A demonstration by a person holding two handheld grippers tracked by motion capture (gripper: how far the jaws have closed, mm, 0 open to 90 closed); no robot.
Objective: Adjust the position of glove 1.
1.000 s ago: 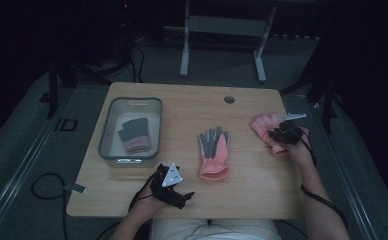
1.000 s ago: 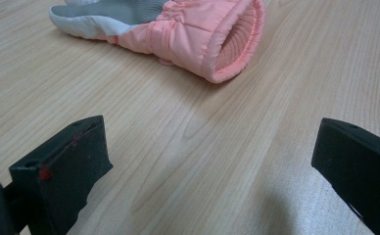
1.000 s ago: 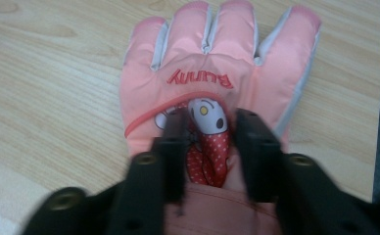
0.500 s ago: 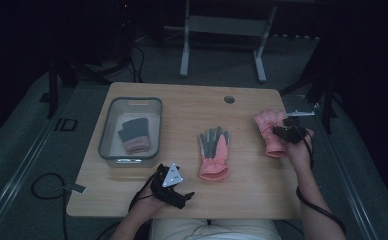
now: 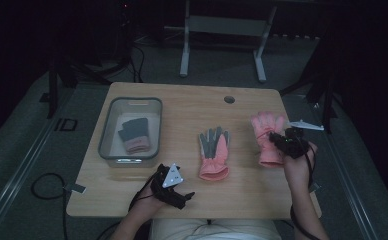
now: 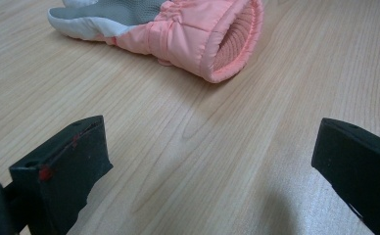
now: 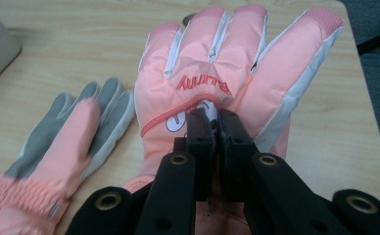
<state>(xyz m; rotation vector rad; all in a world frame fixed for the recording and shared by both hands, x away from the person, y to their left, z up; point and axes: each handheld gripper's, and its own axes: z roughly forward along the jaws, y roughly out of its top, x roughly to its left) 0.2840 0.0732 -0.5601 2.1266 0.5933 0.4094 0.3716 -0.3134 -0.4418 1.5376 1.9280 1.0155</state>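
A: Gloves! Two puffy pink ones on the wooden table (image 5: 182,107). What are they made of?

B: Shiny, smooth cloth with white strips between the fingers. The middle glove (image 5: 214,154) lies palm up, and its palm is grey and bumpy. Its cuff is crinkly, with a fuzzy pink lining inside.

A: Where is the other one?

B: The right glove (image 5: 267,136) is near the table's right edge. The right gripper (image 7: 216,128) has its jaws pinched together on the cloth on the back of it, right below the fingers.

A: And the left gripper (image 5: 174,186)?

B: Its jaws are wide apart with nothing between them. It sits near the front edge, and the middle glove lies a little way ahead.

A: Any words?

B: Red letters on the right glove, upside down. I can't read them. There is also a clear bin (image 5: 110,131) with a dark and pink glove (image 5: 135,135) inside.
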